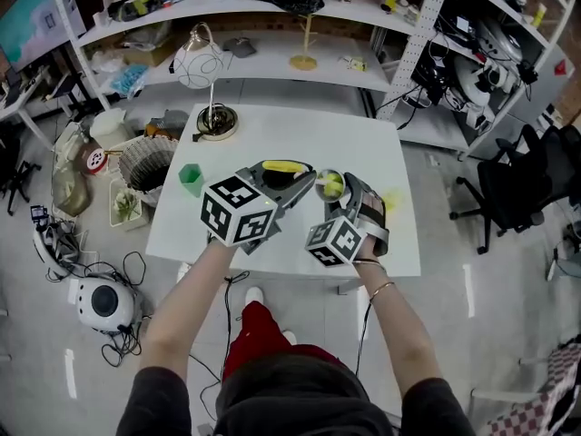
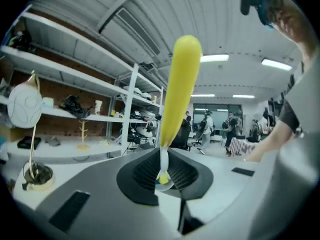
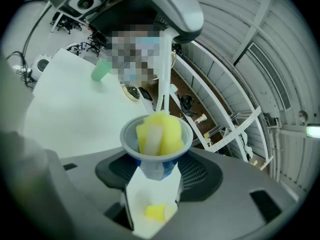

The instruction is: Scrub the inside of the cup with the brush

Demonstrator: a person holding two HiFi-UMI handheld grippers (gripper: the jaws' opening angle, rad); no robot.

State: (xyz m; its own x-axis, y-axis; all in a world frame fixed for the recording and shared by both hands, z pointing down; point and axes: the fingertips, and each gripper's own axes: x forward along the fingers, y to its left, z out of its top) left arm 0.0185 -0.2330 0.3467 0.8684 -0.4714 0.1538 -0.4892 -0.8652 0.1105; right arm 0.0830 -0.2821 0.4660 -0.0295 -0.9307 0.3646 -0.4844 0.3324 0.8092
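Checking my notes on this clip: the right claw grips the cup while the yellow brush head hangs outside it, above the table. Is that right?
Not quite. The right claw does grip the cup, but the yellow brush head sits inside the cup, not outside it. The right gripper view shows it filling the cup's mouth.

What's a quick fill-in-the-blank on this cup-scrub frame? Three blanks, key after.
1. The right gripper is shut on the cup; the sponge head sits ____ it.
2. The left gripper is shut on the brush, whose handle is ____.
3. The other cup, on the table, is ____.
Missing words: inside; yellow; green.
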